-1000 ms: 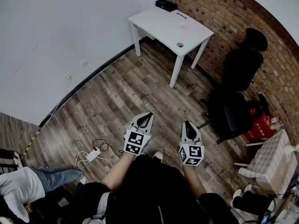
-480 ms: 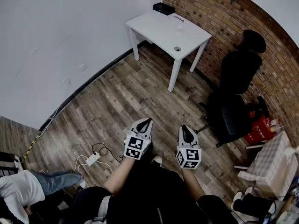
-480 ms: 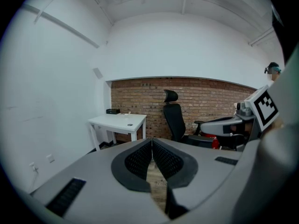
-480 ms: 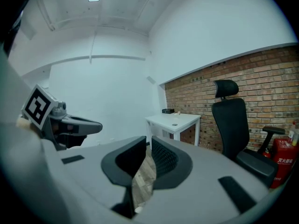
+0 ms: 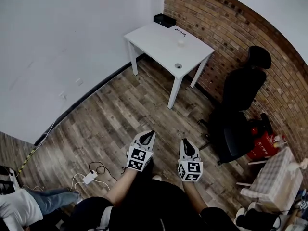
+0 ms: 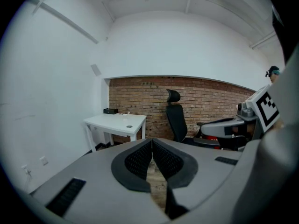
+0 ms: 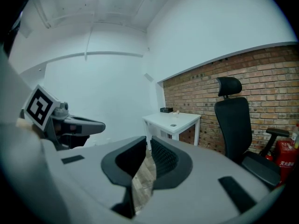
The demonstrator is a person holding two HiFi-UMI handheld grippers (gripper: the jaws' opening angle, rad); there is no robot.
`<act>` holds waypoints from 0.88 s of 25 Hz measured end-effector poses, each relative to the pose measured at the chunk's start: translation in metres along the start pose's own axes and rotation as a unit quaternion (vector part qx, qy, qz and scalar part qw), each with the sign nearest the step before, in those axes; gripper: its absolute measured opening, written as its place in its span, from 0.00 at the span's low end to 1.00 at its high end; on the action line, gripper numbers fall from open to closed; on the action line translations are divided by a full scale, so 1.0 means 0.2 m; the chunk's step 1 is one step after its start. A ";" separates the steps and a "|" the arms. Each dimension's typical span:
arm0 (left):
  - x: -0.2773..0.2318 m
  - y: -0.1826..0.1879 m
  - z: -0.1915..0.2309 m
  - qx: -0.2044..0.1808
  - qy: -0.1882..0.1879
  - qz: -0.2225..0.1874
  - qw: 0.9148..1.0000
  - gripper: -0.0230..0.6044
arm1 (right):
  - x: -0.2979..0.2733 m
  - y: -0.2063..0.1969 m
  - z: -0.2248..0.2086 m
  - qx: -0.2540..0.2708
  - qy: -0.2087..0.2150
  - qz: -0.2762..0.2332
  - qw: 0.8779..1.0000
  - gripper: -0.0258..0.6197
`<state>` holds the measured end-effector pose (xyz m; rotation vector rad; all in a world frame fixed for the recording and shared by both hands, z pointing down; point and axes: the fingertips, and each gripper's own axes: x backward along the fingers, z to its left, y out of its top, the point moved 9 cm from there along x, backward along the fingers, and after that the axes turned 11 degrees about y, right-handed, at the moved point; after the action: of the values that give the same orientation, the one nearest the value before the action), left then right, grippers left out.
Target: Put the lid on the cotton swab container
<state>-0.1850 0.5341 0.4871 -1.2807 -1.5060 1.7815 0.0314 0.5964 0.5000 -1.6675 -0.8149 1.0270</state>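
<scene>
Jaws of left gripper (image 5: 152,132) shut, empty, right gripper (image 5: 183,140) seemingly shut too (nothing held)

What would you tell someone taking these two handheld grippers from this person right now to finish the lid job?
Left gripper: jaws shut, empty.
Right gripper: jaws together, empty.
Both held low over the wood floor, well short of the white table by the brick wall.
On it sit a small clear item and a small round item, likely container and lid, too small to confirm.
Done: nothing. Left: reach the table, fit the lid.
</scene>
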 end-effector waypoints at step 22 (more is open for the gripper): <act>-0.77 0.30 0.57 -0.014 -0.052 -0.010 0.998 0.06 | -0.81 0.35 -0.26 0.001 -0.057 -0.021 0.998 0.08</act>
<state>-0.2018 0.3342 0.4804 -1.1978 -1.6009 1.8452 0.0138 0.4140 0.4823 -1.5948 -0.9178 1.1019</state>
